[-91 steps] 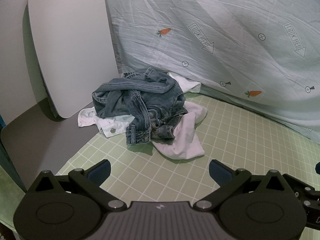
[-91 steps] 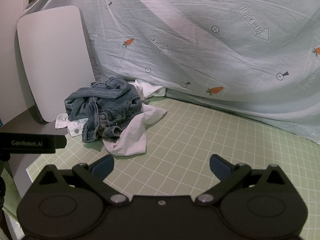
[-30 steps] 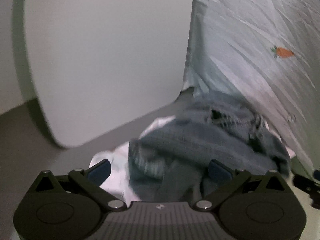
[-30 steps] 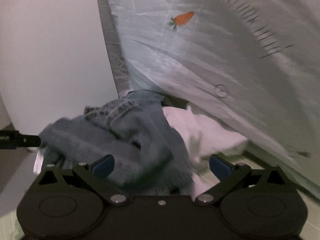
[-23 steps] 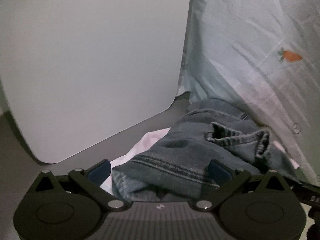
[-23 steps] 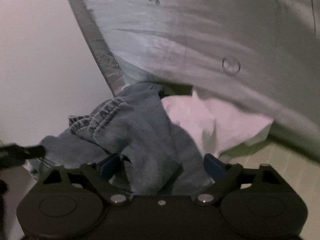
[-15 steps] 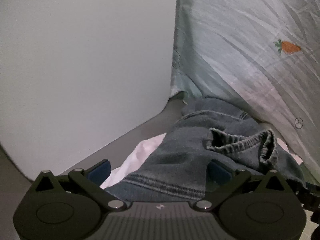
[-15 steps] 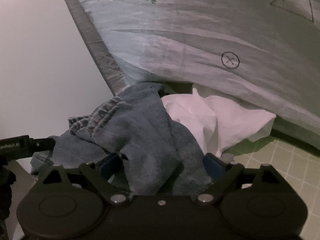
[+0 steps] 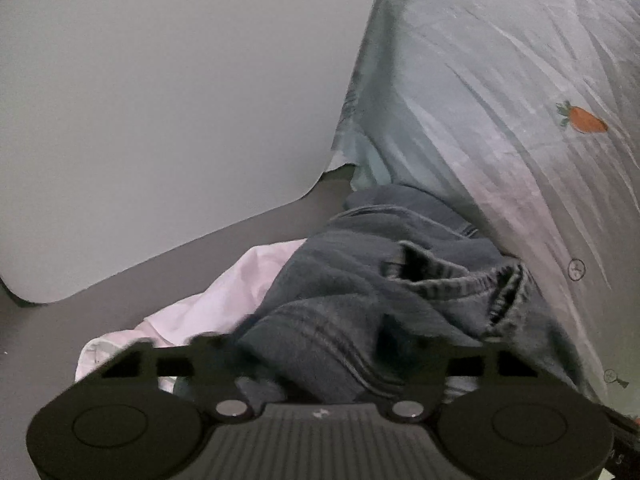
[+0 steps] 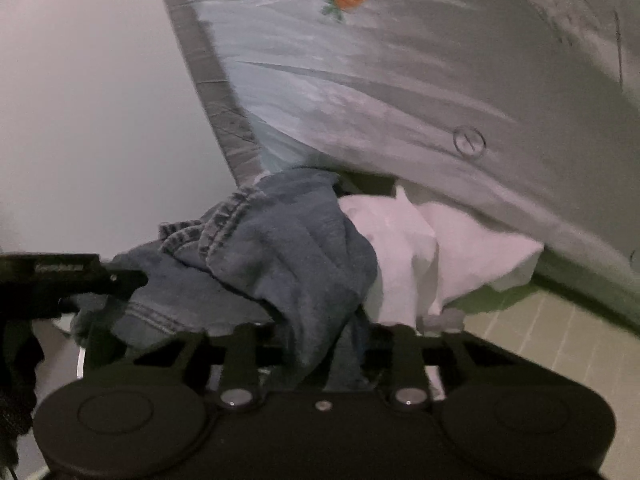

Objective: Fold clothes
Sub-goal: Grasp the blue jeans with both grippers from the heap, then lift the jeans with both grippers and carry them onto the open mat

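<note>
Both jaws closing on denim garment [image 9: 360,320]: left gripper [image 9: 320,360] and right gripper [image 10: 320,344]; white cloth [image 10: 420,248] at 2 o'clock.

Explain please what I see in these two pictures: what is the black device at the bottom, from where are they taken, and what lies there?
There is no robot here. A person holds a hand tool in each hand, and each tool carries a wide-angle camera that looks forward along its two fingers. So the black shape at the bottom of each picture is the tool itself: the left gripper in one view, the right gripper in the other.

On the surface lies a crumpled pile: blue jeans on top of a white garment. Behind stand a white board and a pale sheet with carrot prints.

Both grippers are closing their fingers, each with a fold of the jeans between them.
</note>
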